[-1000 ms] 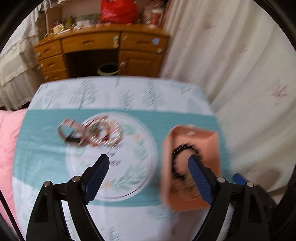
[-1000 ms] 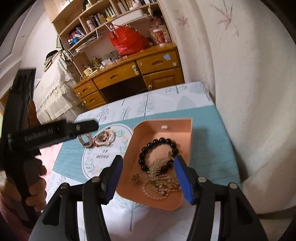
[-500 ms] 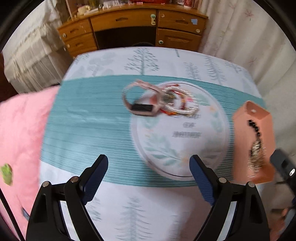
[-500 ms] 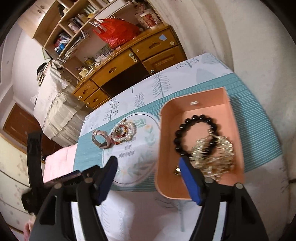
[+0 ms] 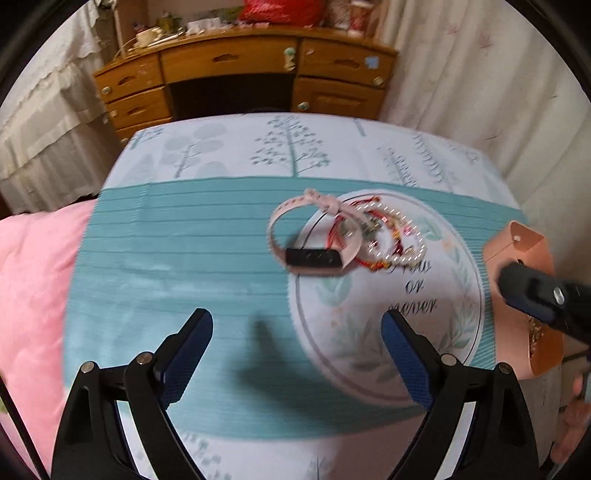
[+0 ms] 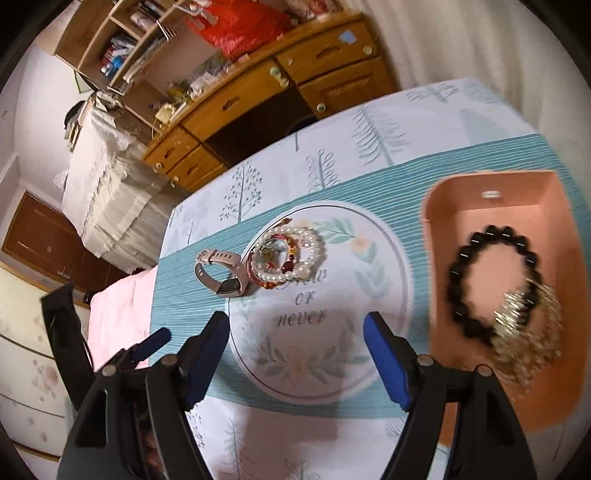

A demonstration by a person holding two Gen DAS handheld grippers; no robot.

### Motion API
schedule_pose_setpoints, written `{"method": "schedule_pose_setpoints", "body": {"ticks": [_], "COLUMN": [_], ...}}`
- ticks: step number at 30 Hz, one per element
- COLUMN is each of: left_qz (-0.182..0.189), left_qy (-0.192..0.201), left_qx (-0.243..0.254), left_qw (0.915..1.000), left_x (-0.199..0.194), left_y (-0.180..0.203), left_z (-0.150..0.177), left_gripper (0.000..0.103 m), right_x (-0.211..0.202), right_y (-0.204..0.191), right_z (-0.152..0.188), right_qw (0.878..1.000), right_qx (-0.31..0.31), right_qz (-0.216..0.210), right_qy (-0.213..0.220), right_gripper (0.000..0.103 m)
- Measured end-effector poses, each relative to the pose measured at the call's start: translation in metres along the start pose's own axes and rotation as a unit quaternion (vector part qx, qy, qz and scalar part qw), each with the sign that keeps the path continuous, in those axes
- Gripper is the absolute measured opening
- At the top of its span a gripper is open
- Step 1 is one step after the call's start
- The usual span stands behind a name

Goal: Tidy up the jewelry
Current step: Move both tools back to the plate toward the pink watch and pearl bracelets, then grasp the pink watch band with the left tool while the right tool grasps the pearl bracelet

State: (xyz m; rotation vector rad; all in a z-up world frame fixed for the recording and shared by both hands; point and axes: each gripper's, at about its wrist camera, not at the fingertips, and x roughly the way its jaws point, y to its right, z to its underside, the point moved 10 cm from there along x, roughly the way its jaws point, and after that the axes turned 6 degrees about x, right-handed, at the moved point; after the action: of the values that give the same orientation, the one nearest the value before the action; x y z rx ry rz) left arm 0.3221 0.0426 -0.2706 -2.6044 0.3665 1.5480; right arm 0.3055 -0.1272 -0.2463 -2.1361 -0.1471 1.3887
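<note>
A pink-strapped watch [image 5: 314,240] [image 6: 221,273] lies on the teal tablecloth, touching a pile of pearl and red bead bracelets [image 5: 388,236] [image 6: 288,254]. An orange tray [image 6: 546,206] [image 5: 517,243] at the right holds a black bead bracelet [image 6: 491,280] and gold and pearl jewelry [image 6: 528,332]. My left gripper [image 5: 295,332] is open and empty, nearer than the watch. My right gripper [image 6: 295,332] is open and empty, over the round print left of the tray; it shows in the left wrist view [image 5: 543,299].
A wooden desk [image 5: 240,74] [image 6: 277,85] with drawers stands beyond the table. A pink quilt [image 5: 33,295] lies at the left. White curtains [image 5: 498,92] hang at the right. Shelves with a red bag [image 6: 236,26] rise above the desk.
My left gripper has swung from the tray toward the watch and come closer to it. My right gripper has shifted left, away from over the tray. Both stay open.
</note>
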Motion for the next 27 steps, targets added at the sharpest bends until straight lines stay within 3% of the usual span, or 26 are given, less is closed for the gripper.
{"method": "schedule_pose_setpoints", "body": {"ticks": [4,7,9,12,19,27], "left_qz": [0.019,0.016,0.014,0.009,0.036,0.031], "left_qy": [0.016,0.023,0.031,0.07,0.103,0.101], "left_qx": [0.008,0.004,0.003,-0.004,-0.032,-0.029], "left_qw": [0.9997,0.9996,0.9994,0.9975,0.9935,0.994], "left_x": [0.02,0.036,0.042,0.04,0.041,0.044], "left_y": [0.007,0.005,0.004,0.001,0.0,0.006], "left_z": [-0.002,-0.002,-0.005,-0.011,-0.019,-0.024], "left_gripper": [0.091,0.091,0.091,0.091,0.091,0.091], "right_x": [0.021,0.037,0.048,0.06,0.069,0.076], "right_y": [-0.003,-0.001,0.0,0.001,0.003,0.007], "right_z": [-0.017,-0.026,-0.027,-0.027,-0.028,-0.035], "right_qw": [1.0,0.997,0.996,0.994,0.991,0.986], "right_qx": [0.004,-0.008,-0.009,-0.008,-0.016,-0.024], "right_qz": [0.024,0.076,0.093,0.102,0.133,0.161], "right_qy": [0.003,-0.003,-0.013,-0.028,-0.03,-0.032], "right_gripper": [0.075,0.073,0.057,0.041,0.024,0.008]}}
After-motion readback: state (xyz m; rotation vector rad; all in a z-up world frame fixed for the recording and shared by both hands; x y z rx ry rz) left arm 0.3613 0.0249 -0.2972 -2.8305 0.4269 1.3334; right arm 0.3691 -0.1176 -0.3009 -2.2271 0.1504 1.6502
